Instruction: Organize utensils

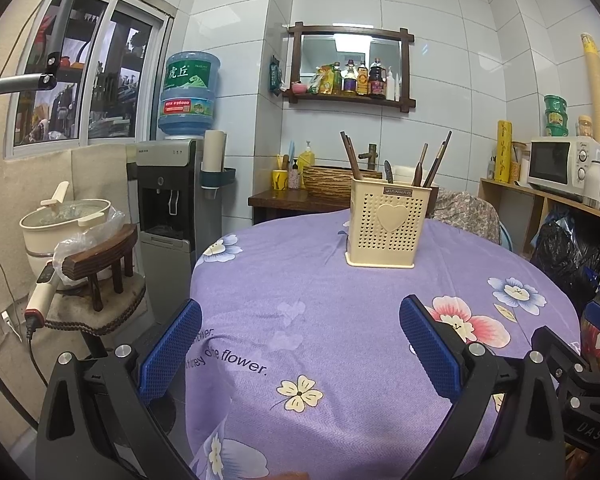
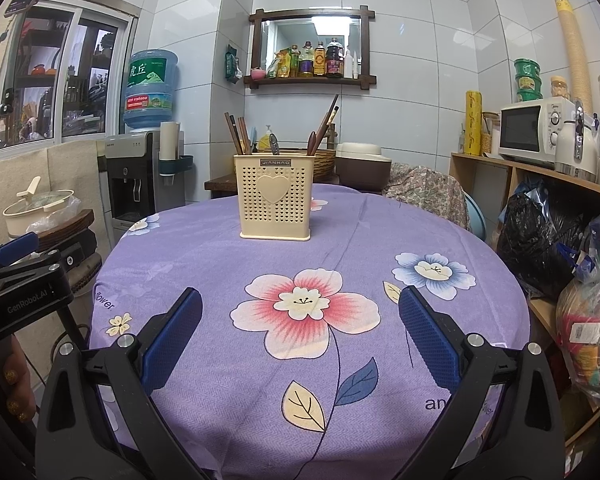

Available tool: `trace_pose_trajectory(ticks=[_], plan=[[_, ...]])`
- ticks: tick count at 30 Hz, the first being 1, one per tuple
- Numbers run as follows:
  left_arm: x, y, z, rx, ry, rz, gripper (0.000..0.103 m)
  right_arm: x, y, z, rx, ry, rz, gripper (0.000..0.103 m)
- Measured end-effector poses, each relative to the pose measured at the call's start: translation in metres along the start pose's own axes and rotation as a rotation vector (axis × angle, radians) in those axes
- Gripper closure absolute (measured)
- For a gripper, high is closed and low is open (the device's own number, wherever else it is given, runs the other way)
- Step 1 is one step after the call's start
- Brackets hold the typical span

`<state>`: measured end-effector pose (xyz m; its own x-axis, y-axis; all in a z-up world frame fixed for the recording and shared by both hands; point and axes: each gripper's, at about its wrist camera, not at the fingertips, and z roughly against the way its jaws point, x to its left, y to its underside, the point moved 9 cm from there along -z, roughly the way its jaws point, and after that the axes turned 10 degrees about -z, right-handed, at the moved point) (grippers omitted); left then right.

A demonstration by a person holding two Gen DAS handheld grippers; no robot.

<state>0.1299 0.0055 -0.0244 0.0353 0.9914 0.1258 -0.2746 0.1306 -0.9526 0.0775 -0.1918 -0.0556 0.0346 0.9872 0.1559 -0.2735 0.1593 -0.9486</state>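
On the round table (image 2: 380, 240) with its purple flowered cloth, the cream perforated plastic utensil holder (image 2: 275, 198) is seen upright near the far edge, dark wooden chopsticks (image 2: 236, 130) and spoons already standing inside. No loose utensils can be spotted, so the sorting is judged finished or nearly so. Both the left gripper (image 1: 300, 354) and right gripper (image 2: 300, 338) are held back with fingers spread wide, nothing gripped.

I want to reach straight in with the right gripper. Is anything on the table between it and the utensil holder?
Nothing visible: only bare purple tablecloth lies between the open right gripper and the cream utensil holder, which stands upright.
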Motion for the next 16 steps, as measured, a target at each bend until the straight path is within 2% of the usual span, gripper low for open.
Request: trace_pose_trajectory(ticks=[6,16], plan=[[-0.0033,-0.0037,0.0028,-0.014,-0.002,-0.008,0.005,-0.0003,0.0009,-0.0005,-0.001,0.0,0.0,0.006],[-0.0035,-0.0038,-0.003,0.012,0.0,0.005,0.005,-0.0012,-0.0002,0.0013,-0.003,0.003,-0.001,0.006]])
